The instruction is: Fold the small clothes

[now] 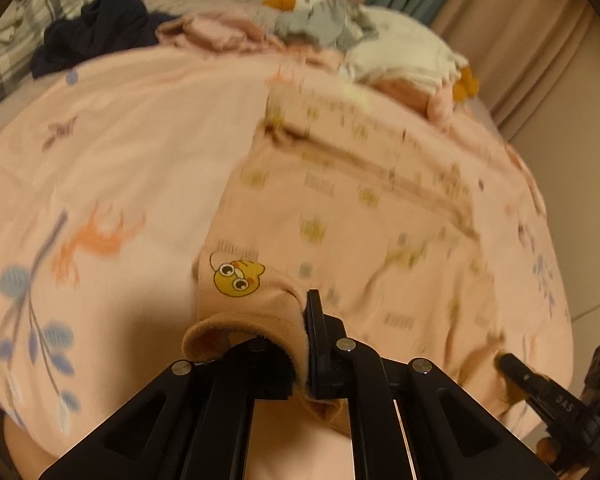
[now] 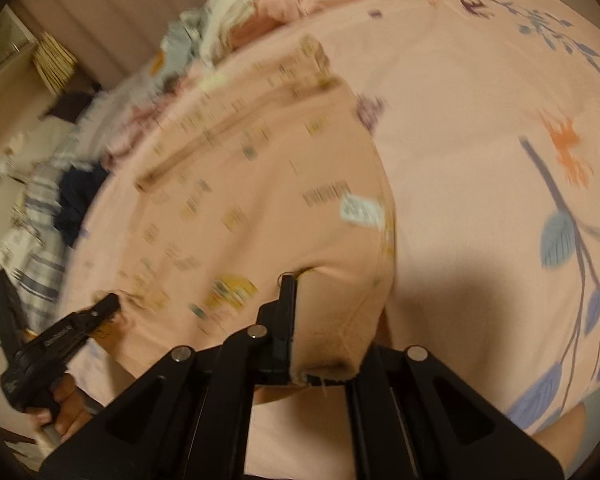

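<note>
A small peach garment (image 1: 340, 208) with tiny prints and a yellow duck face (image 1: 238, 278) lies spread on the pink bedspread (image 1: 132, 128). My left gripper (image 1: 300, 344) is shut on its near left corner, cloth bunched between the fingers. My right gripper (image 2: 300, 320) is shut on the garment's (image 2: 260, 184) other near corner, cloth draped over one finger. Each gripper shows in the other's view: the right one (image 1: 516, 368) at lower right, the left one (image 2: 104, 306) at lower left. Both views are motion-blurred.
A white plush goose (image 1: 380, 40) with a grey cloth lies at the bed's far side. A dark navy garment (image 1: 96, 28) and pink clothes (image 1: 216, 32) sit near plaid bedding (image 1: 16, 52). Curtains hang behind.
</note>
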